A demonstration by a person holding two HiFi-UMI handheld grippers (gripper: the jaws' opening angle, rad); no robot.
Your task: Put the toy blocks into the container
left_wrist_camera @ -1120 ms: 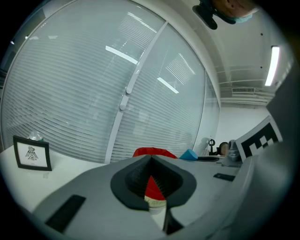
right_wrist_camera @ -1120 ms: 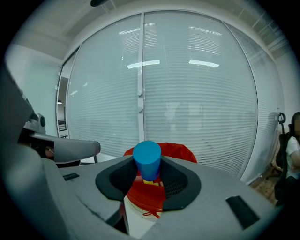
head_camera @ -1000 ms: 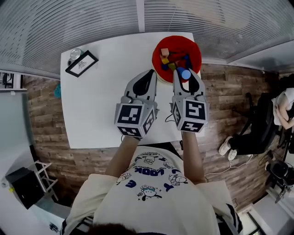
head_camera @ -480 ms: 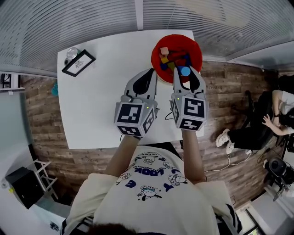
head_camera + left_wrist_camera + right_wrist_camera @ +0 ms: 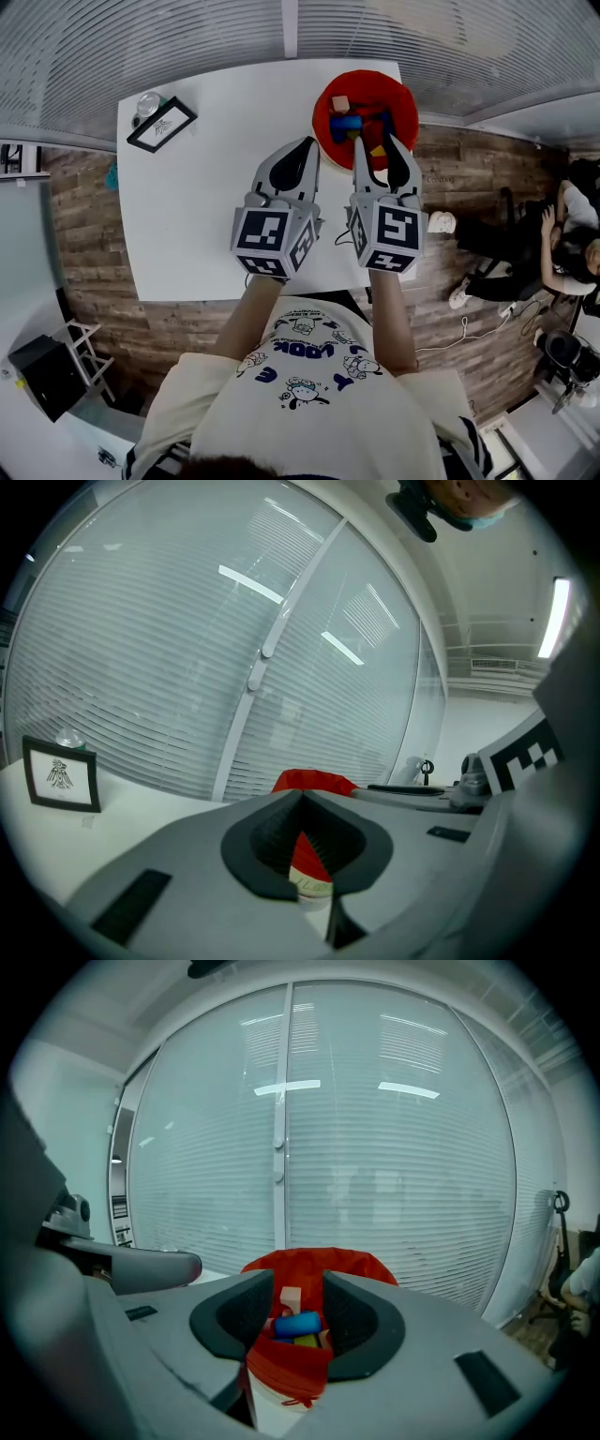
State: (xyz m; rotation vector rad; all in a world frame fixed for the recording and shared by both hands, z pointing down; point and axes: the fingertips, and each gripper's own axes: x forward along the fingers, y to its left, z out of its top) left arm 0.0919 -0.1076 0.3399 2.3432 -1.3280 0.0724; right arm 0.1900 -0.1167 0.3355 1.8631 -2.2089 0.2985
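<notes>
One blue block (image 5: pixel 345 123), held between the right gripper (image 5: pixel 375 141) jaws a second ago, now lies in the red container (image 5: pixel 367 79) among other blocks. Those jaws have just been opening and stand apart, empty. Beside it the left gripper (image 5: pixel 307 142) is closed on nothing. A frame (image 5: pixel 166 125) sits at the table's (image 5: pixel 216 197) far left corner.

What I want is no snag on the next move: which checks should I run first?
1. Blue cylinder block inside red container: ok.
2. Right gripper: fingers have just been opening, nothing between them: ok.
3. Left gripper shut, empty: ok.
4. Blocks left on white table: none visible, but the grippers hide part of it: cannot tell.
</notes>
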